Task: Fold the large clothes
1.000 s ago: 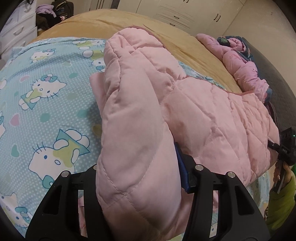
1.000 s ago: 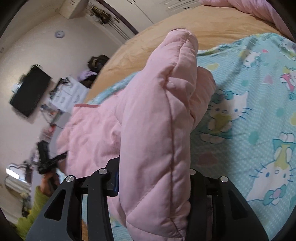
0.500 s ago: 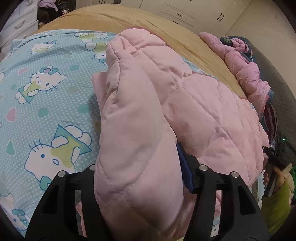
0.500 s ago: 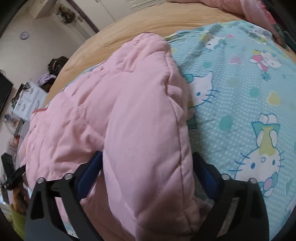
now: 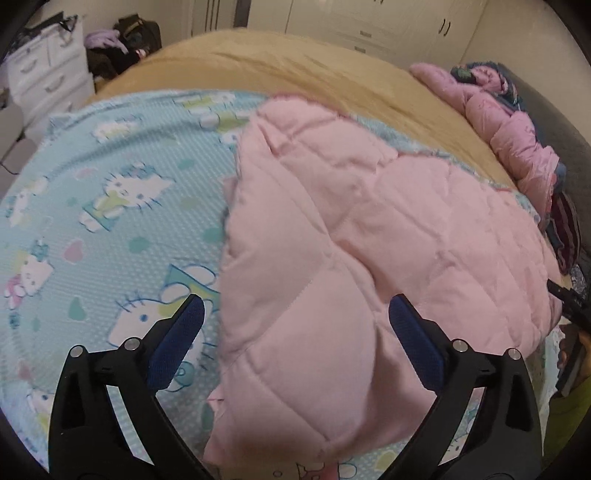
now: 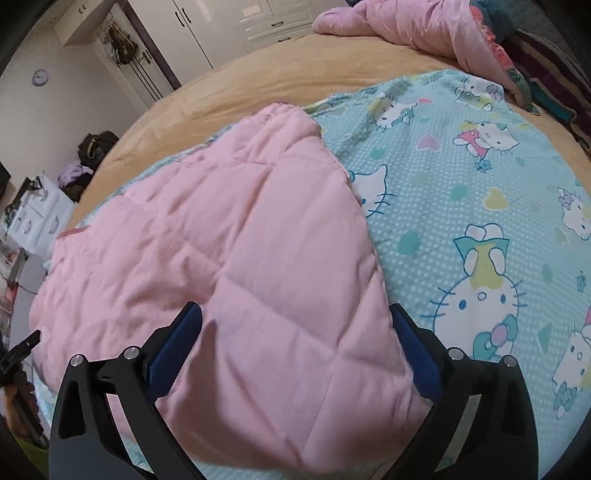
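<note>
Both grippers, left gripper (image 5: 295, 325) and right gripper (image 6: 295, 328), gape wide, gripping nothing, over the folded pink quilted coat (image 6: 229, 258) lying on the bed's cartoon-cat sheet (image 6: 461, 206); white wardrobes (image 5: 369, 26) stand beyond the bed.

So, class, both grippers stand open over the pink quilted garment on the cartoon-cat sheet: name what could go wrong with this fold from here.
1. The pink quilted garment is puffy; with the left gripper and right gripper both open, the folded layer may spring back.
2. Its edge looks uneven in the left wrist view, so another fold could come out crooked.
3. Regrasping could pinch the cartoon-cat sheet beneath and drag it along.
</note>
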A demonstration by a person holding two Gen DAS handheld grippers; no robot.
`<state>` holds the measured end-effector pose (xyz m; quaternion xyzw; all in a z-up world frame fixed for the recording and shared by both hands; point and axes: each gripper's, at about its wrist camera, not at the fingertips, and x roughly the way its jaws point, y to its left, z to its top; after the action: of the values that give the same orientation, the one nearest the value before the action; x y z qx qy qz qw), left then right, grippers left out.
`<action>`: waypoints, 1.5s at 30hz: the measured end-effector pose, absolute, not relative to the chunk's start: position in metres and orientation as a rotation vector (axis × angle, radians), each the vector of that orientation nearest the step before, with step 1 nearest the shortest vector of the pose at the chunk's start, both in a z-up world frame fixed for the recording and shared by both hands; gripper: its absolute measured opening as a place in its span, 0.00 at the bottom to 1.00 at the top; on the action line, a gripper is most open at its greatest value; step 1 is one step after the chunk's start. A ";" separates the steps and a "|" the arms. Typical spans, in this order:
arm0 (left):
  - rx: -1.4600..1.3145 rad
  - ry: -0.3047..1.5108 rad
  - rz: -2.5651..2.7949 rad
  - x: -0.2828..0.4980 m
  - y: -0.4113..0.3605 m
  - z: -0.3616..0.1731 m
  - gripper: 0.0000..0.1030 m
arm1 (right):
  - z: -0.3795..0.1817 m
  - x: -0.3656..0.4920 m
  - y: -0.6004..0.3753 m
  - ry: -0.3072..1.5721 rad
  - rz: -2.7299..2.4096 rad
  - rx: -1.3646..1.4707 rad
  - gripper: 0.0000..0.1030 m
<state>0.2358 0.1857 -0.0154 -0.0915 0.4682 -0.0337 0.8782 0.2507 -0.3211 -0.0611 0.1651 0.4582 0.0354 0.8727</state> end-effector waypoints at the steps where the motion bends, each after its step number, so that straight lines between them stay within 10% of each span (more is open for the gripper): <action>1: -0.187 0.956 -0.061 0.231 0.186 -0.009 0.91 | -0.057 0.250 -0.319 0.949 0.073 0.348 0.96; 26: -0.122 0.659 -0.065 0.094 0.129 0.089 0.91 | 0.066 0.105 -0.245 0.616 0.300 0.192 0.96; 45: -0.110 0.600 -0.046 0.016 0.077 0.035 0.91 | -0.014 0.032 -0.210 0.634 0.281 0.133 0.96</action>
<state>0.0164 0.0765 0.0355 -0.0541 0.2952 -0.0227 0.9536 0.0319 -0.2100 -0.0141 0.0650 0.3105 0.1374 0.9383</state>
